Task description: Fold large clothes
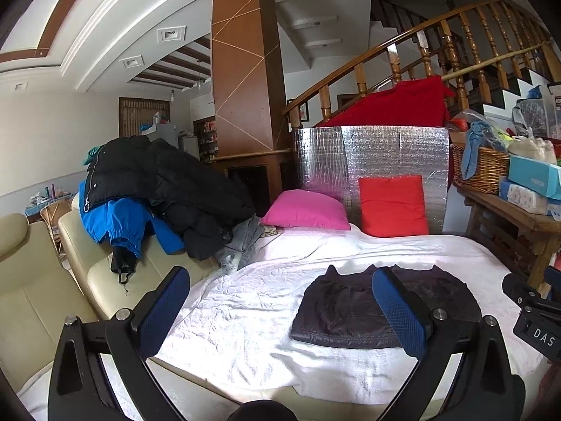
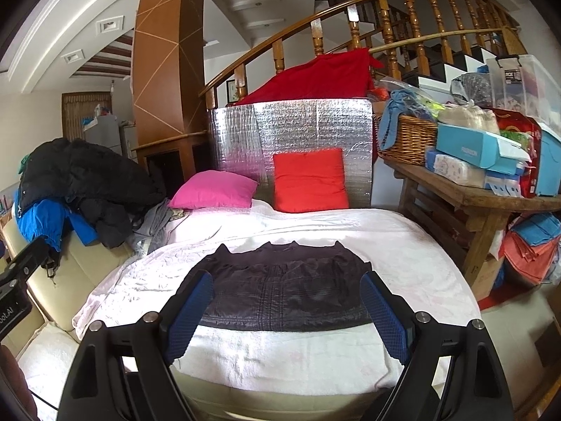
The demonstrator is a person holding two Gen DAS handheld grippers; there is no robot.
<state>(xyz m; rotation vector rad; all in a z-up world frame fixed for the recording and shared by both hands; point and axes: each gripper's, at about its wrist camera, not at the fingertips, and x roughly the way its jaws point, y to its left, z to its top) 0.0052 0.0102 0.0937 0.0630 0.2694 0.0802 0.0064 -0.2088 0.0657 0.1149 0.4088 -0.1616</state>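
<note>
A dark folded garment (image 2: 287,287) lies flat on the white sheet of the bed (image 2: 315,224); the left wrist view shows the same garment (image 1: 343,308) right of centre. My right gripper (image 2: 285,312) hovers open over the near edge of the bed, its blue pads on either side of the garment in the picture and apart from it. Wide apart too stand the jaws of my left gripper (image 1: 280,307), nothing between them, to the left of the garment. A pile of black and blue jackets (image 1: 150,196) sits on the cream sofa (image 1: 42,280) at left.
A pink pillow (image 2: 214,189) and a red pillow (image 2: 310,179) lean at the head of the bed against a silver foil board (image 2: 291,129). A wooden bench (image 2: 473,200) with a basket and boxes stands right. A stair railing (image 2: 385,17) runs behind.
</note>
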